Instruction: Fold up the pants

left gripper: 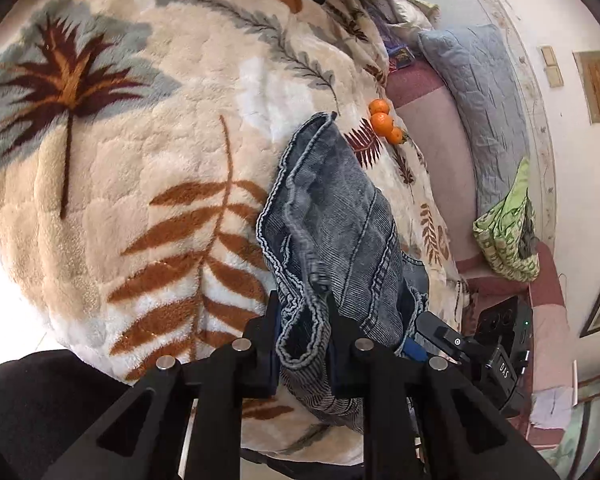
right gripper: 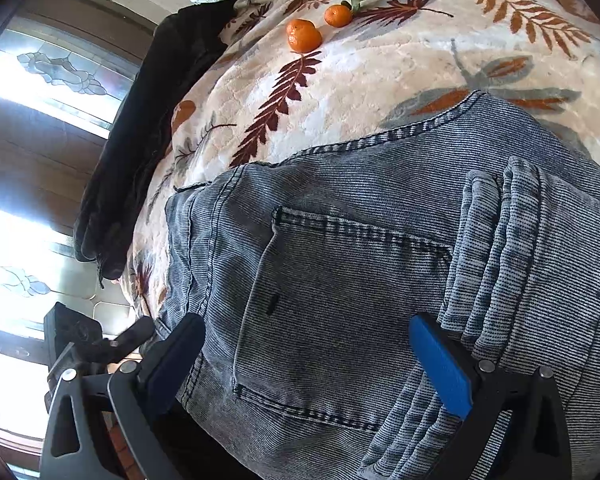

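**Left gripper pinches the jeans' edge, right one gapes above them**

The faded blue jeans point(left gripper: 332, 216) lie on a bed covered by a cream leaf-print blanket point(left gripper: 140, 160). The left gripper point(left gripper: 302, 336) is clamped on a bunched, stitched edge of the denim, perhaps a hem; the folds make it hard to say. The right gripper point(right gripper: 308, 364) stands wide apart over the back pocket point(right gripper: 340, 312), pressing nothing. Three tangerines point(left gripper: 384, 122) rest on the blanket beyond the jeans, and a black garment point(right gripper: 140, 140) drapes at the bed's edge.
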Demonstrator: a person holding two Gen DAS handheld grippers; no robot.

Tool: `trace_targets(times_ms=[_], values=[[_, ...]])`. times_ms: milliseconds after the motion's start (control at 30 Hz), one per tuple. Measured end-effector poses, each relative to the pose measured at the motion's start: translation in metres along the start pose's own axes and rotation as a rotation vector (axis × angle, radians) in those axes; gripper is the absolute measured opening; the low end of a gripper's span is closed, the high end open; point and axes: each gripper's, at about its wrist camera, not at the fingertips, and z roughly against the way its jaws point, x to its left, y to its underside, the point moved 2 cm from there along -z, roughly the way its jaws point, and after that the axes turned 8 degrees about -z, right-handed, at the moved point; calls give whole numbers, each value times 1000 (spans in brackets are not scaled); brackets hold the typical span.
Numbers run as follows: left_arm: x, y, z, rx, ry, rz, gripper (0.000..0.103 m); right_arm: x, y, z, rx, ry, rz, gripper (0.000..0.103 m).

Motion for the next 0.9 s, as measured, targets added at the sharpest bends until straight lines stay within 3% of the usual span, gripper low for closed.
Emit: trace_targets(times_ms=[233,333,433,567,900], values=[[-54,3,16,-93,-78,-205,17,-7,-4,3,19,-42,-45,103],[-97,10,25,-142,-104,-350,17,-22,-11,8,31,-151,-151,103],[-149,24,24,-175,-121,-519,16,-43,-17,22,28,-316,-286,102],[-210,48,15,-188,-106,-691,16,-68,-12,76,-107,-398,-324,102],[-315,127,-39,-101,-57,-955,16,-180,40,194,-346,-431,-405,102]])
